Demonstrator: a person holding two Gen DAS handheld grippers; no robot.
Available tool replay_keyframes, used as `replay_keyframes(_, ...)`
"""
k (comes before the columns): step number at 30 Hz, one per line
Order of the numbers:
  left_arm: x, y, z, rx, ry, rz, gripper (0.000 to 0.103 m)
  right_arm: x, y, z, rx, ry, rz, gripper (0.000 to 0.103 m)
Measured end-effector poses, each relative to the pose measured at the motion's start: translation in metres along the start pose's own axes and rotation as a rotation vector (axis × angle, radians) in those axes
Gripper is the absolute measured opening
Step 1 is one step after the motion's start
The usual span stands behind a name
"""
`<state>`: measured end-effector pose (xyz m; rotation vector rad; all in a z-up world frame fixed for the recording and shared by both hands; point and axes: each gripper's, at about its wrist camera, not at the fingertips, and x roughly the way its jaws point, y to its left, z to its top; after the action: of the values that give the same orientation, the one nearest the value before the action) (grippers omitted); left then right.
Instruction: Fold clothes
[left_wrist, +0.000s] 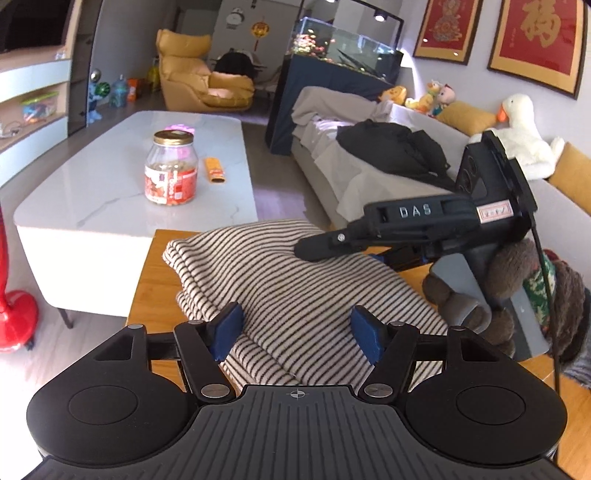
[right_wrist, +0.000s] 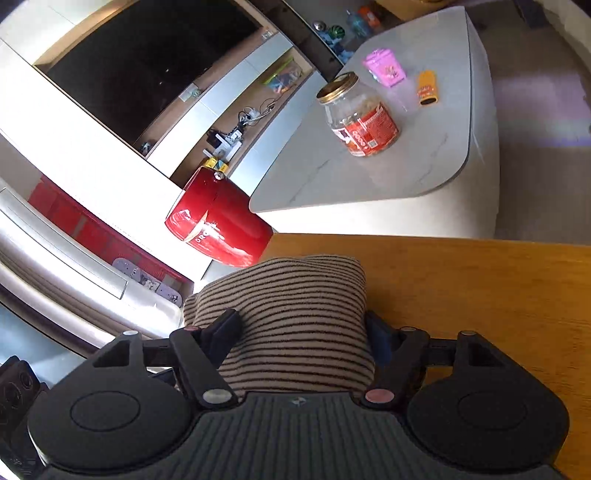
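Observation:
A cream and black striped knit garment lies folded in layers on a wooden table. My left gripper is open, its blue pads standing on either side of the garment's near part. My right gripper comes in from the right, rolled on its side, fingers around the garment's far right edge. In the right wrist view the right gripper straddles a thick bundle of the striped garment, jaws wide; whether they press it is unclear. The right pad is mostly hidden by cloth.
A white marble coffee table stands beyond, with a glass jar and an orange packet. A sofa with black clothing is at the right. A red object stands left of the wooden table.

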<state>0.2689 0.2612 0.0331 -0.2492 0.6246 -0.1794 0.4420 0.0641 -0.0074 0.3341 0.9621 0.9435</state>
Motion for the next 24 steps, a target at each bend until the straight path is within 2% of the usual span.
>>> replay_keyframes(3, 0.002, -0.003, -0.008, 0.028, 0.02, 0.01, 0.072, -0.021, 0.019, -0.002, -0.101, -0.05, 0.004, 0.061)
replay_keyframes(6, -0.004, -0.006, -0.005, 0.037, -0.001, 0.0, 0.072, -0.01, 0.013, -0.003, -0.158, -0.028, -0.139, 0.061)
replay_keyframes(7, -0.007, -0.007, -0.003, 0.038, -0.013, -0.006, 0.07, -0.008, 0.011, -0.003, -0.167, -0.027, -0.167, 0.064)
replay_keyframes(10, -0.015, -0.01, 0.004, 0.04, -0.047, -0.022, 0.069, -0.016, 0.009, -0.007, -0.162, -0.06, -0.168, 0.066)
replay_keyframes(15, -0.027, -0.012, 0.017, 0.035, -0.112, -0.042, 0.07, -0.053, 0.04, -0.032, -0.31, -0.179, -0.269, 0.073)
replay_keyframes(17, -0.018, -0.005, 0.023, 0.018, -0.117, -0.036, 0.07, -0.071, 0.053, -0.051, -0.356, -0.211, -0.257, 0.075)
replay_keyframes(20, 0.01, 0.006, 0.033, -0.008, -0.079, -0.011, 0.069, -0.083, 0.073, -0.083, -0.44, -0.2, -0.223, 0.078)
replay_keyframes(23, 0.047, 0.022, 0.031, -0.059, 0.003, 0.023, 0.069, -0.064, 0.079, -0.107, -0.525, -0.123, -0.291, 0.08)
replay_keyframes(24, 0.054, 0.026, 0.028, -0.083, 0.014, 0.019, 0.07, -0.059, 0.078, -0.112, -0.531, -0.105, -0.305, 0.085)
